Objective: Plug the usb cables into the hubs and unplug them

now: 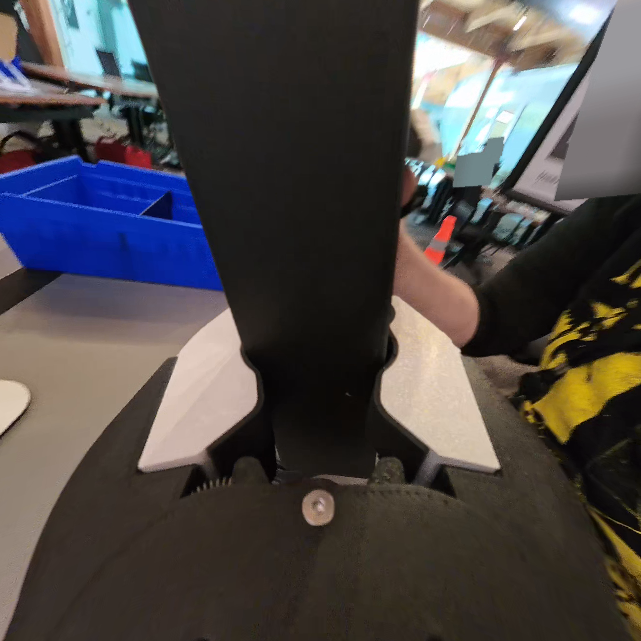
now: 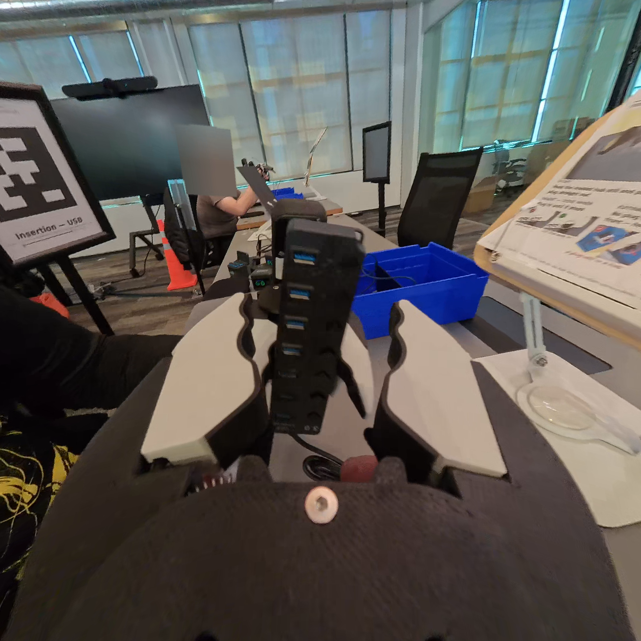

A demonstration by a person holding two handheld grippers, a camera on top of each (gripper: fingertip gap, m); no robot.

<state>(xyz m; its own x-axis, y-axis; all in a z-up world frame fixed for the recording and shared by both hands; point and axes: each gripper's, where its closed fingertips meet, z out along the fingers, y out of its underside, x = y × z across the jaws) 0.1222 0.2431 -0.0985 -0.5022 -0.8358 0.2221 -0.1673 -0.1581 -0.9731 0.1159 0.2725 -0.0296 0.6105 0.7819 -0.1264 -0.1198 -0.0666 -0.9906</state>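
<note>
Right gripper [image 2: 319, 329] straddles the upright black hub [image 2: 312, 312] just left of the blue bin [image 2: 416, 312] with jaws spread, untouching, while the left gripper [image 1: 312, 326] apparently clamps it; off-centre pushing could twist the hub loose.

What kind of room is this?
Likely an open office or lab used as a workspace: long desks, office chairs, a big dark screen on a stand, wide windows, and a blue parts bin.

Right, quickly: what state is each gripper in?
Left gripper: black slab fills the jaws; grip cannot be told.
Right gripper: open, hub between, untouched.
</note>
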